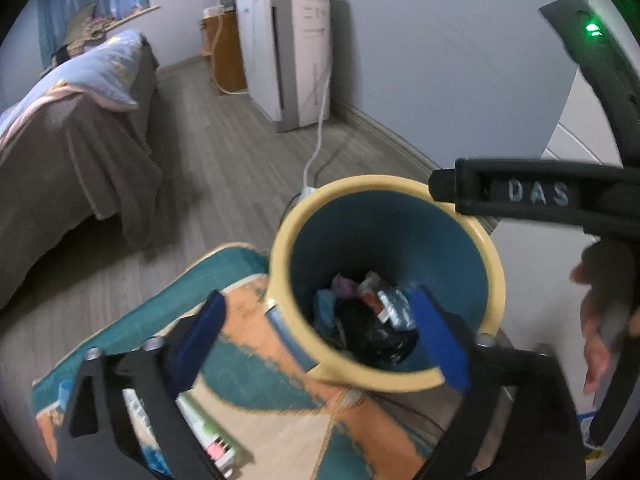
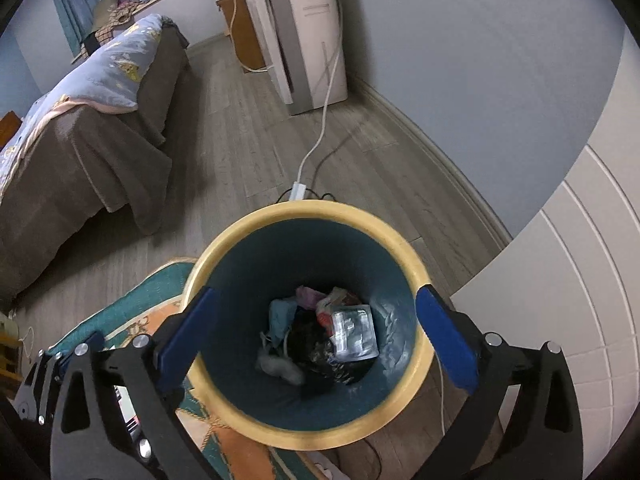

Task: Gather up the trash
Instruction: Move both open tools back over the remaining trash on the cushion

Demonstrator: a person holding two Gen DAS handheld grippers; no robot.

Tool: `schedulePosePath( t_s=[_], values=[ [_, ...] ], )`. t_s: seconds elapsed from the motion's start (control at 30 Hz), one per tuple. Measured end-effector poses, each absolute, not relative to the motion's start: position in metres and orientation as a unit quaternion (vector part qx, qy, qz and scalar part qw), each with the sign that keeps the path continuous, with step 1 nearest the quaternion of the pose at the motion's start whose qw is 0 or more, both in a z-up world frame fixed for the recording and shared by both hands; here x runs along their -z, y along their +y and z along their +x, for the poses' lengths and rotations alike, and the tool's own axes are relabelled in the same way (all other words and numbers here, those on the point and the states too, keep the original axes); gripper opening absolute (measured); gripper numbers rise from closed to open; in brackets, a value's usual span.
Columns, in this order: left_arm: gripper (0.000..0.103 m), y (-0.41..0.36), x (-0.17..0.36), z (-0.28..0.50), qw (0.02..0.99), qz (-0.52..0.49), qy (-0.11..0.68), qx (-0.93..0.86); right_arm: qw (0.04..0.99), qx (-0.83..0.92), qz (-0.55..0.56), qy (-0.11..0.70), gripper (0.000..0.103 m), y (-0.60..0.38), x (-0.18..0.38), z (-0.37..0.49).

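Trash (image 2: 320, 336) at bottom of bin (image 2: 308, 216): crumpled black plastic, silvery foil packet (image 2: 354, 334), pale blue scrap, grey wad, red-and-white wrapper, bit of pink. Bin teal inside, cream-yellow rim, upright on grey wood floor, one edge over corner of teal-and-orange rug (image 1: 248, 344).

Left gripper (image 1: 324, 344) above bin and rug, blue pads far apart, nothing between them; one pad over rug, other over bin mouth. Right gripper (image 2: 316, 344) straight over bin opening, pointing down into it, blue pads wide apart, straddling rim on either side, empty. From left wrist view, black frame of right gripper crossing far rim of bin, hand (image 1: 600, 320) gripping it at right edge.

Under left gripper on rug: flat white-and-green packet (image 1: 200, 428), partly hidden by black finger arm; contents unreadable.

White cable (image 2: 320, 136) across floor from behind bin to tall white appliance (image 2: 304, 28) against pale wall. Bed (image 2: 100, 128) with brown cover and light blue quilt at left, well apart from bin. Blue curtains at far window.
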State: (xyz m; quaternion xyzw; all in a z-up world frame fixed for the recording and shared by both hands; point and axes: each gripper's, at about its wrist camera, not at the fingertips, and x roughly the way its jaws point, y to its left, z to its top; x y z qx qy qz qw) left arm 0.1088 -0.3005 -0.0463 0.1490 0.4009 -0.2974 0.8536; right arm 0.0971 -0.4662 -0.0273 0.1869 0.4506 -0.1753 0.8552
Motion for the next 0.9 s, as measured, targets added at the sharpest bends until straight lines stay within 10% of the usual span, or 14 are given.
schedulePosePath(
  t_s=[0.9],
  values=[
    [0.097,-0.015,-0.004,0.096,0.911,0.018,0.402,0.091,0.863,-0.013,0.060,0.502,0.097,-0.288,0.037,0.133]
  ],
)
